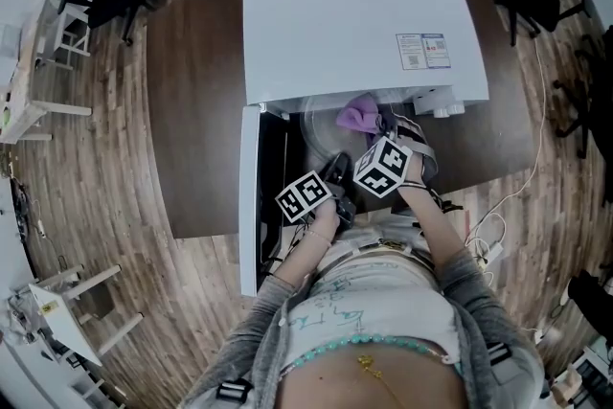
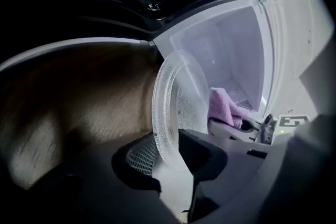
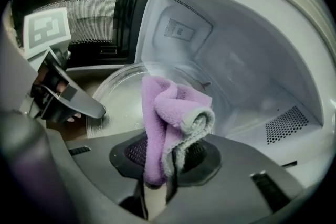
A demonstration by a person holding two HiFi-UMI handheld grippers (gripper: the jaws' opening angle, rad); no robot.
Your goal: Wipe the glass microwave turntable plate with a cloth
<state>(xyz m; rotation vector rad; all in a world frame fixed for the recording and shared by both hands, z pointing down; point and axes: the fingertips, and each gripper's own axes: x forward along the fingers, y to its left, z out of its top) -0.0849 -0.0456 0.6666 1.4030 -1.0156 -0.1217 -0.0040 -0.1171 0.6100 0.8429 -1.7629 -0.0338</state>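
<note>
On the brown surface (image 1: 196,110) a white microwave (image 1: 354,24) is seen, its door (image 1: 249,196) swung open to the left in the head view and its pale cavity exposed. At the mouth of that cavity the glass turntable plate (image 1: 321,122) is held, partly out over the front edge and tilted rather than flat. In the left gripper view the plate (image 2: 178,107) is seen nearly edge-on, and its rim is taken between the two fingers of the left gripper (image 2: 170,152), which are closed on the glass at the near edge. In the right gripper view the same plate (image 3: 118,97) is shown as a clear disc in front of the cavity, with the left gripper (image 3: 68,97) at its left edge. The right gripper (image 3: 168,160) is pointed down towards the plate, and its fingers are clamped on a bunched purple cloth (image 3: 163,113). The cloth is held just above the plate's upper face; whether the two are touching cannot be told.
</note>
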